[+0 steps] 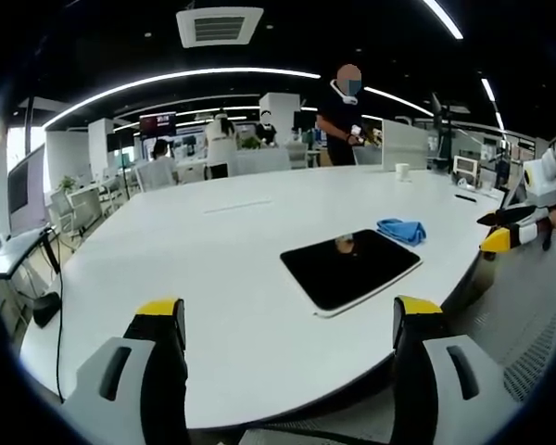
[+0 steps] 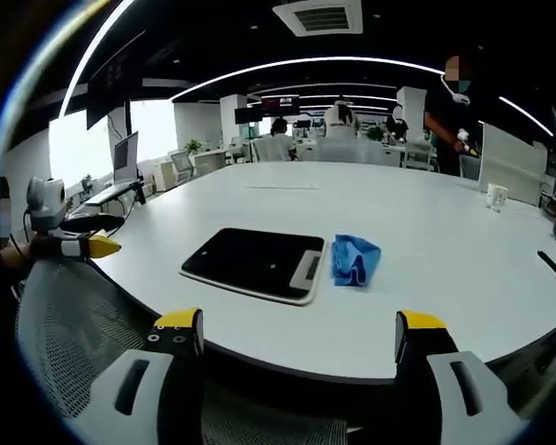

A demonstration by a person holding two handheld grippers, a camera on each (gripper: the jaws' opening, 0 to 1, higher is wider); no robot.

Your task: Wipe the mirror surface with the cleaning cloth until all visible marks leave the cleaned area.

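Both claws gape; cloth [image 2: 355, 260] lies beside mirror [image 2: 255, 263]

mirror [image 2: 254, 263]: dark rounded rectangle, white-edged, lying flat near the table edge
cleaning cloth [image 2: 355, 260]: blue, crumpled, just beside the mirror

White table [image 1: 213, 269], white cup [image 1: 402, 171] at its far edge, mesh chair [image 2: 69, 320], standing person [image 1: 341, 120], ceiling vent [image 1: 220, 26]
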